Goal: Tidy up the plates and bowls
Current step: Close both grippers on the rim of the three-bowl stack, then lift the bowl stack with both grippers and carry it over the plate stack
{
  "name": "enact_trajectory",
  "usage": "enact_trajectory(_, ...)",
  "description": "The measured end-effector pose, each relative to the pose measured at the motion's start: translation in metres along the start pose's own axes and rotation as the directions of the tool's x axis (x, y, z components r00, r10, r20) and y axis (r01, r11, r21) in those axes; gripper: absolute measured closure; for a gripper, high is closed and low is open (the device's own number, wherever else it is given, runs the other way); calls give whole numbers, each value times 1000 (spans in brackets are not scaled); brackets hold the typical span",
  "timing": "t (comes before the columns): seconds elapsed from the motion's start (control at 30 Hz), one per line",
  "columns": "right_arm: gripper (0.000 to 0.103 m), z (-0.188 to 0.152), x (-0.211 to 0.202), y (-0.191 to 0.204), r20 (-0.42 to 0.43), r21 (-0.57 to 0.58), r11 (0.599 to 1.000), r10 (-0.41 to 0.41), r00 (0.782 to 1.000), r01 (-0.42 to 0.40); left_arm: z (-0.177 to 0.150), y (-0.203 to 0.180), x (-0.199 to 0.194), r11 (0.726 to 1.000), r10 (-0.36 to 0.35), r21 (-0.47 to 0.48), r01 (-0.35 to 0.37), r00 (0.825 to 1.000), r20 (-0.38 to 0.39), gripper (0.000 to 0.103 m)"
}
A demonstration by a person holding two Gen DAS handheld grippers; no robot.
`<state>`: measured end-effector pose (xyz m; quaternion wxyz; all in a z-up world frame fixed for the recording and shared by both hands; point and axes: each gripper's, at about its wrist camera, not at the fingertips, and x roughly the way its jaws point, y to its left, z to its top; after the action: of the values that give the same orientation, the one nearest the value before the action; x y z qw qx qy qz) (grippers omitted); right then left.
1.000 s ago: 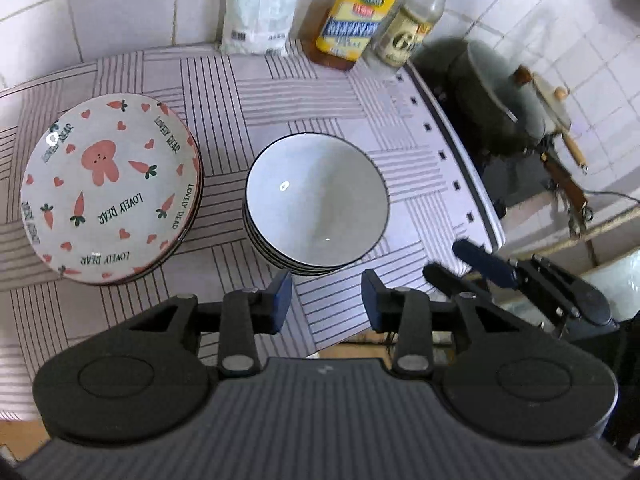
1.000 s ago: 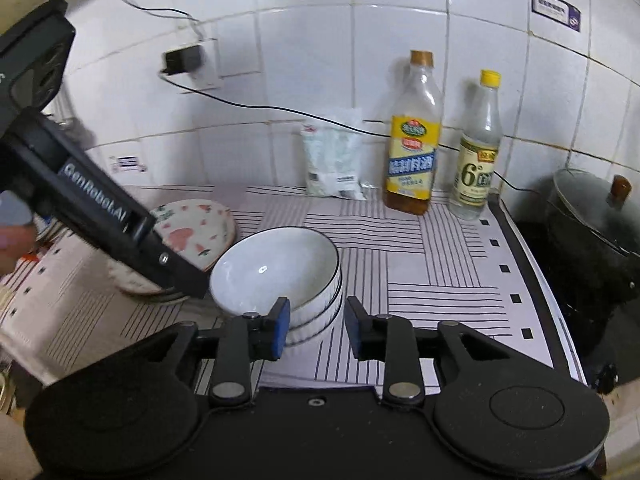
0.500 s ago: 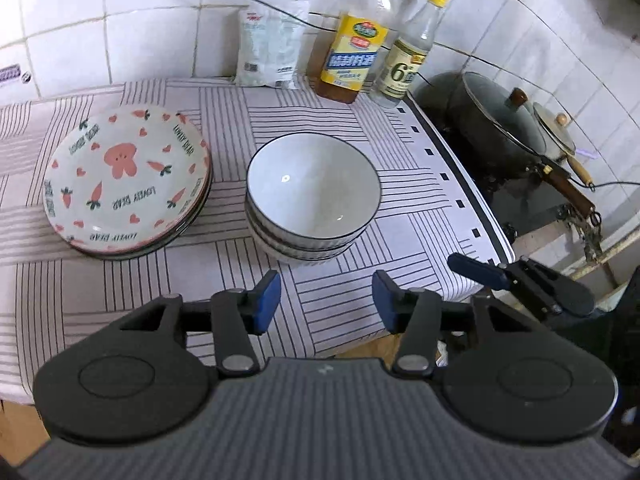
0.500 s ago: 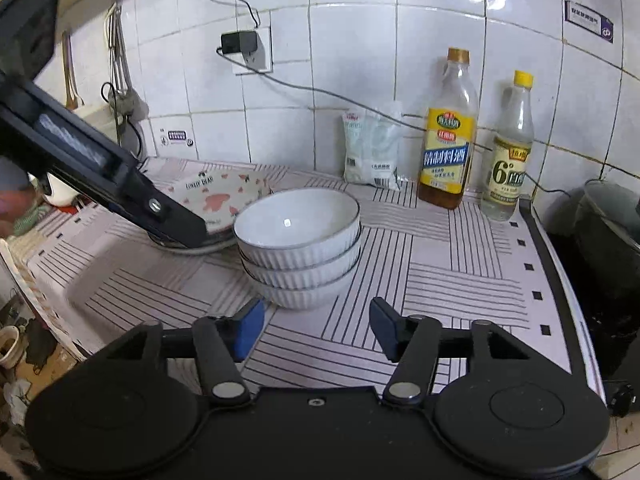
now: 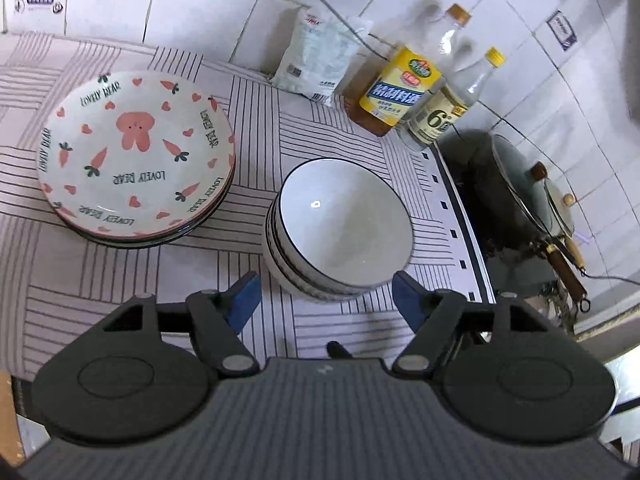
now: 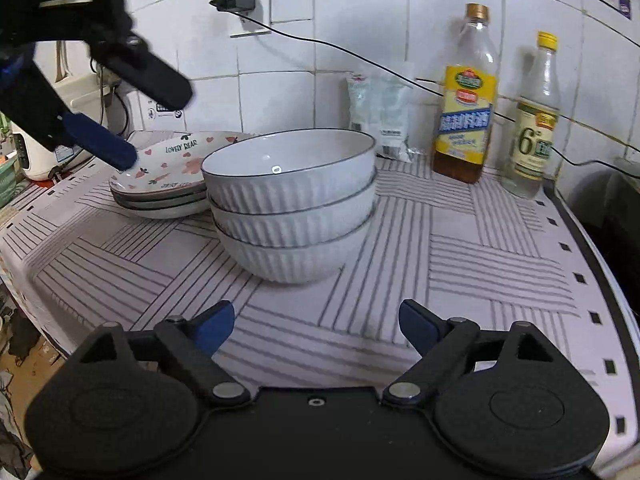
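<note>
1. A stack of 3 white ribbed bowls (image 6: 290,204) with thin dark rims stands on the striped counter cloth (image 6: 480,264), roughly mid-counter; from above, the same bowl stack (image 5: 340,224) shows an empty top bowl.
2. To the left of the bowls sits a stack of shallow plates (image 5: 136,156) printed with a pink bear, carrots, hearts and "LOVELY BEAR". In the right wrist view the plates (image 6: 168,184) sit just beside the bowls, slightly farther back; whether they touch cannot be told.
3. The left gripper (image 5: 326,300) hangs above the near edge of the counter, its blue-padded fingers (image 5: 244,300) spread wide and holding nothing; the bowl stack lies just beyond the gap between them.
4. In the right wrist view the left gripper (image 6: 100,100) appears at upper left, raised over the plates, touching neither stack.
5. The right gripper (image 6: 316,326) is low and near the counter's front edge, fingers (image 6: 418,324) spread wide and empty, facing the bowls.
6. At the far tiled wall (image 6: 360,20) stand a white bag (image 6: 378,116), a yellow-labelled oil bottle (image 6: 466,112) and a clear bottle (image 6: 534,128) marked "6".
7. To the right of the counter sits a dark lidded pot (image 5: 516,184).
</note>
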<state>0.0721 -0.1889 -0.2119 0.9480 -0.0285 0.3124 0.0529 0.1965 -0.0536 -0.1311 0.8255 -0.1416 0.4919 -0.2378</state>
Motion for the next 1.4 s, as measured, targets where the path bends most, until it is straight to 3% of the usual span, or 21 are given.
enact_trajectory(0.33,3,15,53,0,58,-70,995,71,996,-67,21,14,70,999,33,34,-31,998,-60,30)
enact_trajectory(0.4,0,17,60,-2,64,-64,995,84,994,-79,23,17,80,999,40,39,-37,997,-61,35)
enact_trajectory(0.47,0,17,65,-3,64,-46,994,100,993,-98,25,22,89,999,46,26,-44,996,-76,47)
enact_trajectory(0.73,0,20,72,-11,59,0,990,141,988,-141,22,38,93,996,19,-84,-26,996,-85,65)
enact_trajectory(1.07,0,17,70,-4,68,-33,992,127,990,-125,22,36,97,997,33,-64,-37,997,-68,64)
enact_trajectory(1.4,0,14,63,8,83,-38,996,87,993,-84,16,22,92,992,81,102,-74,994,-67,64)
